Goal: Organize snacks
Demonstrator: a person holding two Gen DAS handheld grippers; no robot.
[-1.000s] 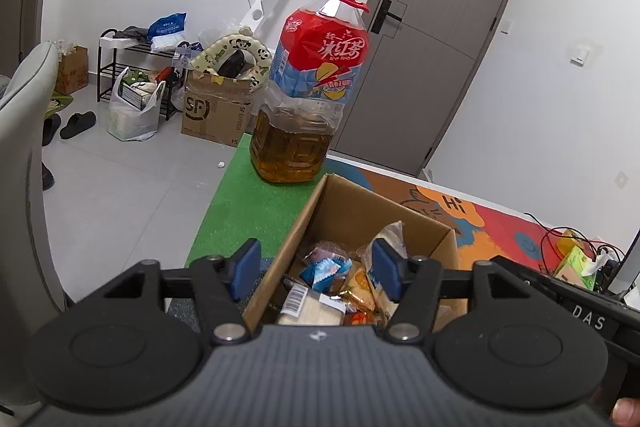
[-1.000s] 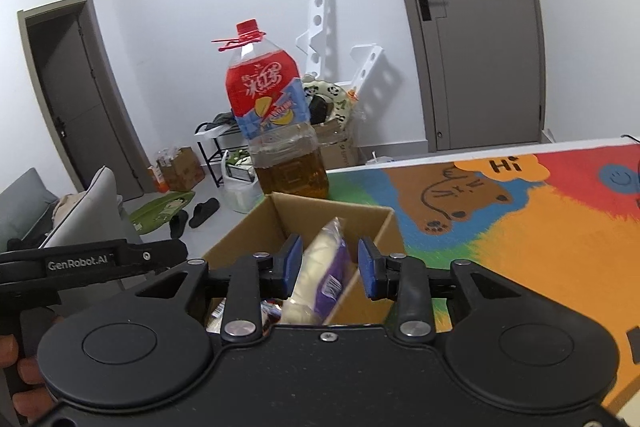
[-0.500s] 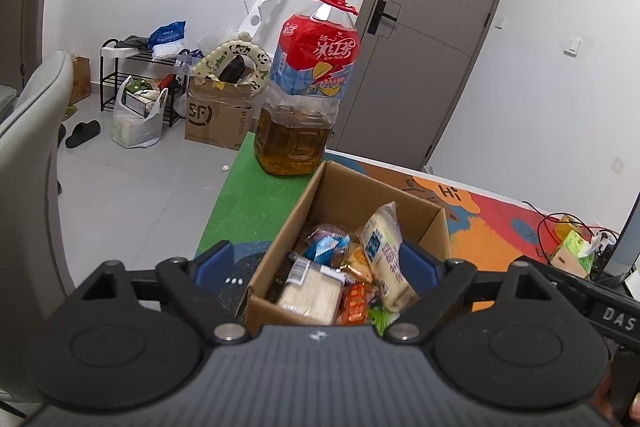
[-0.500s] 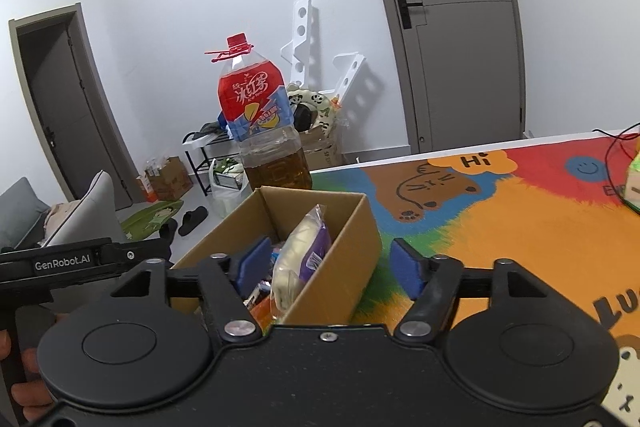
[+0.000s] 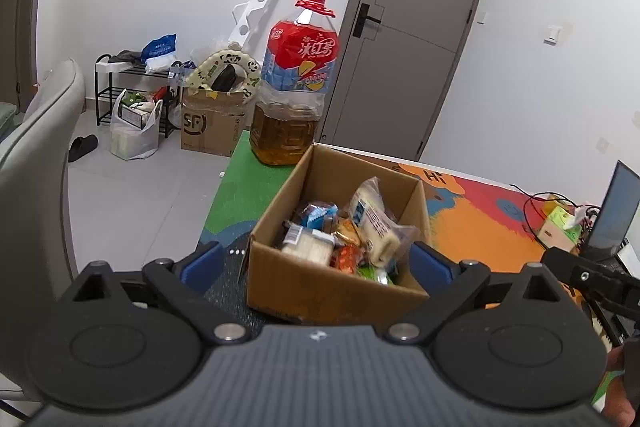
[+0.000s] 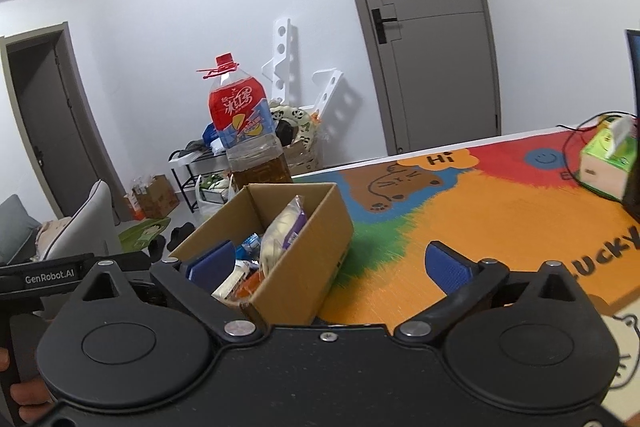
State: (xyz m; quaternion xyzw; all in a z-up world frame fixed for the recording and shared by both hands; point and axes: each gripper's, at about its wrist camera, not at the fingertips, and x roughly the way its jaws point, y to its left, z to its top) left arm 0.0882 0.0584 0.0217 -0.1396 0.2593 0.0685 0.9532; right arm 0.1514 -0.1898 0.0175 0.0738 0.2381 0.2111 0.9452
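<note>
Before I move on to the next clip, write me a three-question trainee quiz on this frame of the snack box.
1. True or false: the left gripper is shut on a snack.
2. Where does the long white bread packet lie? A) on the colourful mat, B) in the cardboard box, leaning on its wall, C) between the right gripper's fingers.
3. Fill in: the iced-tea bottle stands ____ the box, seen from the left wrist.

Key
1. False; its jaws are wide apart and empty.
2. B; the right gripper is open too.
3. Behind.
</note>
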